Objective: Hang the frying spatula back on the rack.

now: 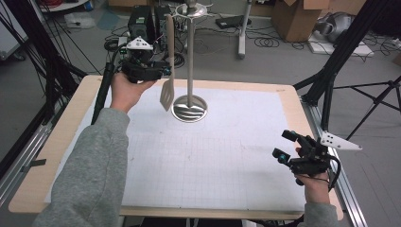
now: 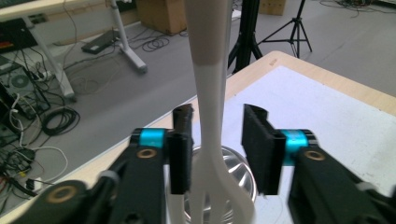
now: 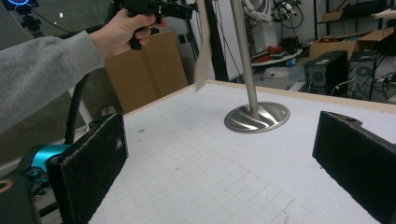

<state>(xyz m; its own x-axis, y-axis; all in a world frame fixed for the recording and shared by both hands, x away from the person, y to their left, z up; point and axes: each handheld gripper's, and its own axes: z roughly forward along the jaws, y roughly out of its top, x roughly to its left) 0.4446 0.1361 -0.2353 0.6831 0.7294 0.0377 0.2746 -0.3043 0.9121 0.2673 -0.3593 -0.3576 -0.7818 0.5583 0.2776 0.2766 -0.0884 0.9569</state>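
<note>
A cream-white slotted plastic spatula hangs upright beside a polished steel utensil stand with a round dished base, which sits at the far middle of a pale wooden table covered by a white gridded mat. The spatula's long axis runs vertical: handle end up toward the stand's crown of hooks, slotted blade pointing down, its tip hanging just left of the base and seemingly clear of the mat. The left gripper, held raised at the far left, straddles the spatula's neck; its jaws stand partly open, the left pad close against or touching the neck, the right pad apart from it, so nothing is clamped. No earlier frame shows it, so whether the handle truly sits on a hook cannot be told from here. The right gripper rests at the near right edge, jaws wide and holding nothing. Risks, as judged: if the handle is not fully seated, the spatula could slip and drop onto the base; a sideways withdrawal could snag the neck, set the spatula swinging, or tip the slender stand.
</note>
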